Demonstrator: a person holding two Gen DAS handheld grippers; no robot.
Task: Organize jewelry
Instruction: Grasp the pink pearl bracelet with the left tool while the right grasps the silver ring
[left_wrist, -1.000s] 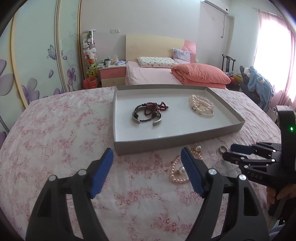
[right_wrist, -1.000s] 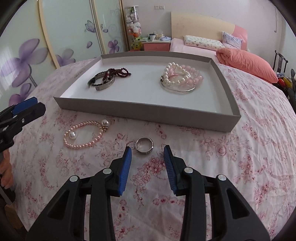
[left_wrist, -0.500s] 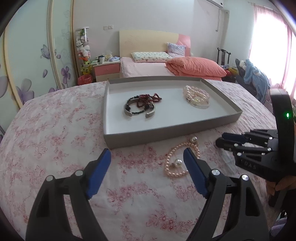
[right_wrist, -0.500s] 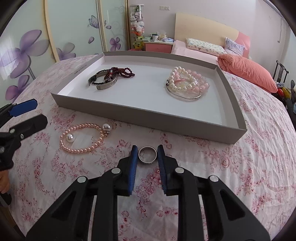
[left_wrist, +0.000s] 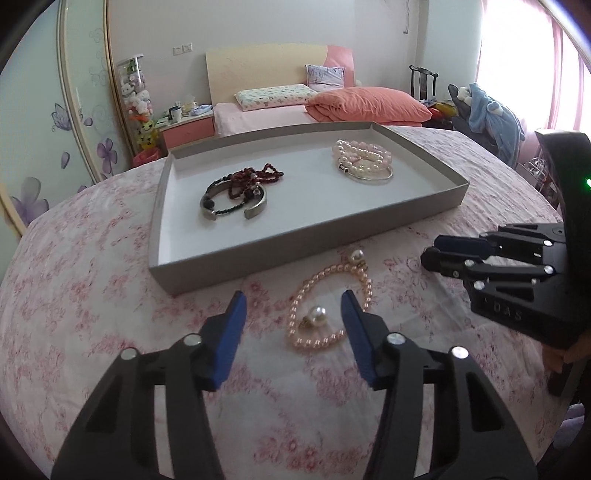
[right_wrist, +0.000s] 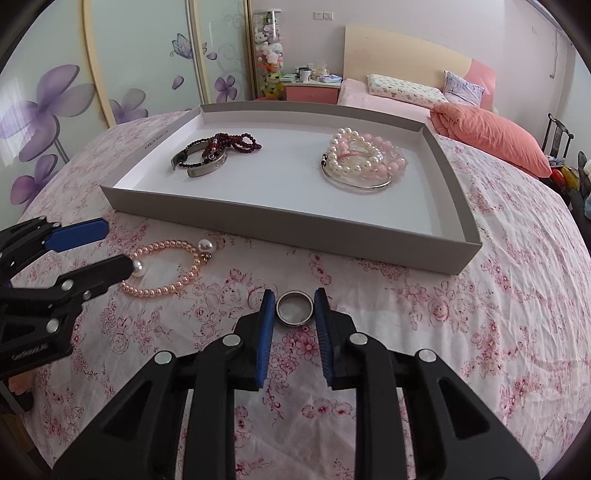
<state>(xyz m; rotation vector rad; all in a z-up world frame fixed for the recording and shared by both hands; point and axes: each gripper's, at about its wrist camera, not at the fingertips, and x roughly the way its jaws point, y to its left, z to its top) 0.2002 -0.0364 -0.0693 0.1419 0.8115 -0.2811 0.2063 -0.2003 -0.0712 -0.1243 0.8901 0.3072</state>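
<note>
The right gripper (right_wrist: 294, 308) holds a silver ring (right_wrist: 294, 308) between its jaws; the left gripper's (left_wrist: 291, 314) jaws are closing around a pink pearl bracelet (left_wrist: 330, 304) on the tabletop (left_wrist: 92, 295).

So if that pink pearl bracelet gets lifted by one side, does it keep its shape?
Probably not. The pink pearl bracelet is loose strung beads, so it would likely sag. Its smooth round beads might slip between the closing left gripper fingers, and the larger dangling pearls may swing.
</note>
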